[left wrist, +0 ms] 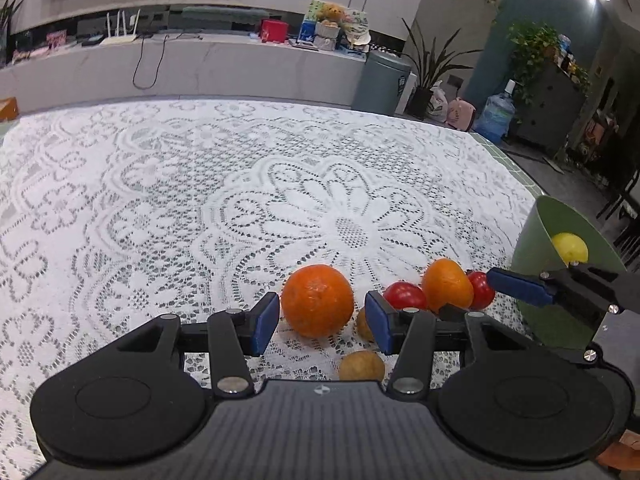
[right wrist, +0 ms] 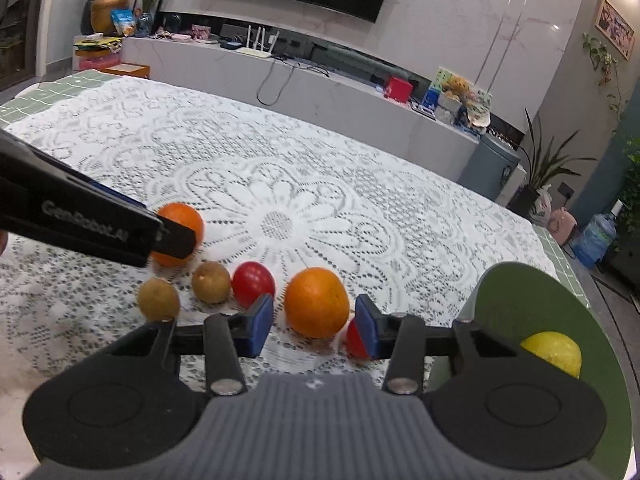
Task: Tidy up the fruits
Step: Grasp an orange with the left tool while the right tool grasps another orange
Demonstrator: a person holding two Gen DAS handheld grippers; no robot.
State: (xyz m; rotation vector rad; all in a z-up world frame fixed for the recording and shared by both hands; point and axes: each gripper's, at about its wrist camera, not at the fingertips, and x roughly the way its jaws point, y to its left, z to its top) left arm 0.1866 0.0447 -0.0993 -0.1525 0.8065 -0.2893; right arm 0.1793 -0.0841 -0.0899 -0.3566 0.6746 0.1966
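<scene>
In the left wrist view my left gripper (left wrist: 322, 326) stands open around a large orange (left wrist: 317, 300) on the lace cloth, with small gaps at both pads. In the right wrist view my right gripper (right wrist: 315, 330) is open around a second orange (right wrist: 316, 302), its pads just clear of the peel. That orange (left wrist: 448, 284) also shows at the right of the left wrist view, beside a blue-padded finger (left wrist: 516, 286) of the right gripper. A black finger (right wrist: 176, 240) of the left gripper partly hides the first orange (right wrist: 180, 220).
Two red tomatoes (right wrist: 253, 284) (right wrist: 354, 338) and two brown kiwis (right wrist: 158, 298) (right wrist: 211, 282) lie among the oranges. A green bowl (right wrist: 520, 292) at the right table edge holds a yellow lemon (right wrist: 554, 352). White lace cloth (left wrist: 200, 184) stretches away behind the fruit.
</scene>
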